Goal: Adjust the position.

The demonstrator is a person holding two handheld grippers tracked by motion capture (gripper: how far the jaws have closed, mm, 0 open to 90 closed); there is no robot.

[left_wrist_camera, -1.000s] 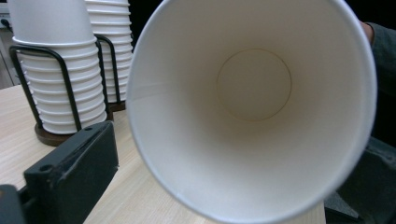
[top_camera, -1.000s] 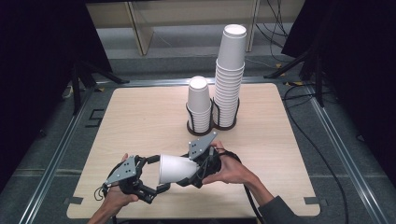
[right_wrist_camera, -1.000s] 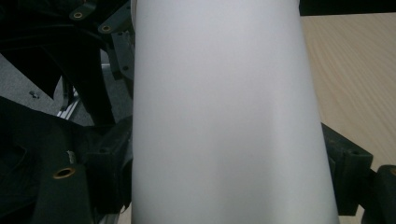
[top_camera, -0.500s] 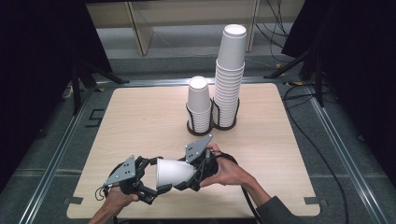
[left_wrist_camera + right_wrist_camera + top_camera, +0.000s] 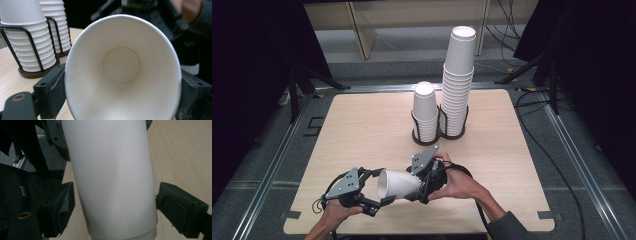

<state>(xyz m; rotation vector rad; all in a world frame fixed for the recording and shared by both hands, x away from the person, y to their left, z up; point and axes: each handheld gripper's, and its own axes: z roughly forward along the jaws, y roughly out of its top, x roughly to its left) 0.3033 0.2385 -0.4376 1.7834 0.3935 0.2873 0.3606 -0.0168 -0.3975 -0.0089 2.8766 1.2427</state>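
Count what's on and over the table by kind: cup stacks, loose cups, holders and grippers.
Cup stacks: 2, the short stack and the tall stack
Loose cups: 1, the paper cup held between both grippers
Wire holders: 1, the double holder
Grippers: 2, the left gripper and the right gripper
Total: 6

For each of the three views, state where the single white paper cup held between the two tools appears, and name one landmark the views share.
High view: paper cup lies sideways, low centre.
Left gripper view: paper cup, mouth toward the camera, centre.
Right gripper view: paper cup, its outer wall, centre.
Shared landmark: wooden table.
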